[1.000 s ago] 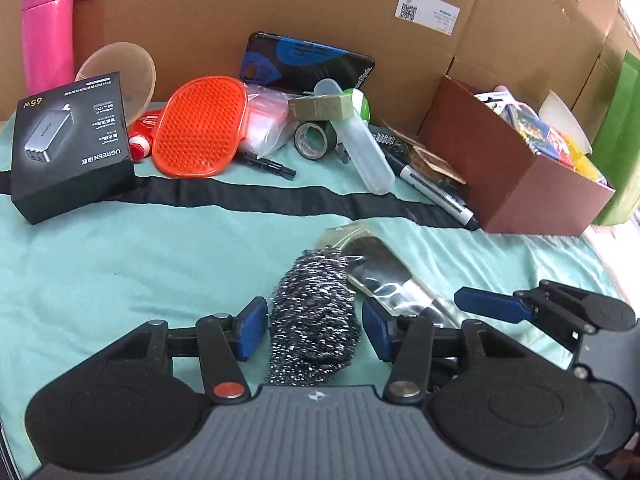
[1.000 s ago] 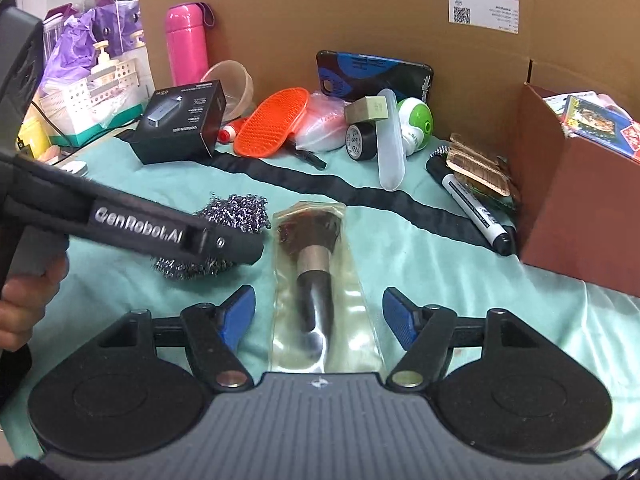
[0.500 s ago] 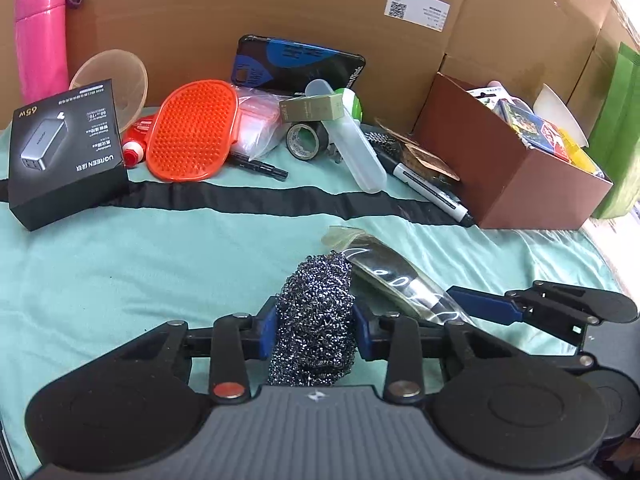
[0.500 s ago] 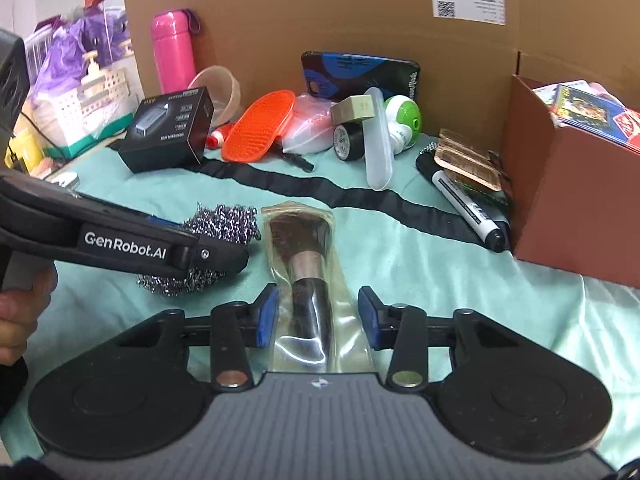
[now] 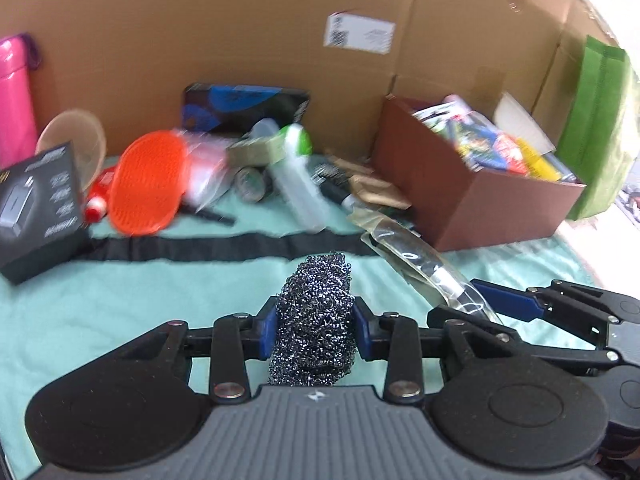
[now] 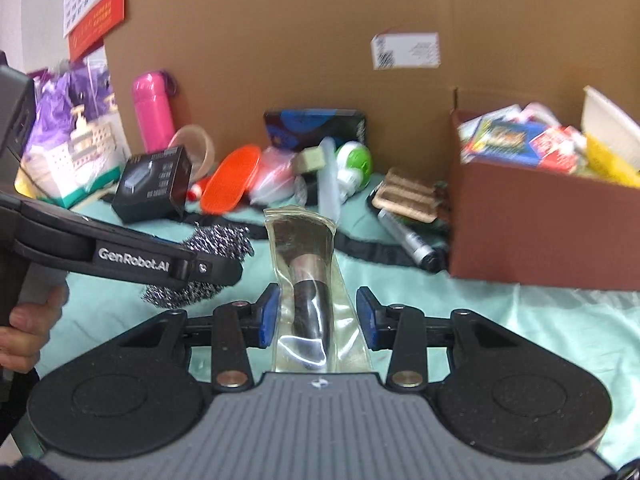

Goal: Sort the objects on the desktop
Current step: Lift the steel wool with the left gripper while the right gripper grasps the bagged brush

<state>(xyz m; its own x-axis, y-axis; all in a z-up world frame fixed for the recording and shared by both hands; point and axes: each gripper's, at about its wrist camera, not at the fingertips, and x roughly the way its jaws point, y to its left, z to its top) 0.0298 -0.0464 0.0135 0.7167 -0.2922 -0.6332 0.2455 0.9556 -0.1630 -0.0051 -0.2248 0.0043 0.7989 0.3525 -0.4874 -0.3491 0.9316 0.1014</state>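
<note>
Both grippers have lifted: left gripper (image 5: pixel 314 330) fingers clamp the steel scourer (image 5: pixel 316 312) off the tabletop (image 5: pixel 120 300); only the right view shows right gripper (image 6: pixel 318 316) fingers pinching the bagged brush (image 6: pixel 310 280)

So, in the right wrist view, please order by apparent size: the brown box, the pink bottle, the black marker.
1. brown box, clearly largest.
2. pink bottle.
3. black marker, looks slightly smaller, but it lies nearer the camera and foreshortened, so ranks 2 and 3 are unsure.
</note>
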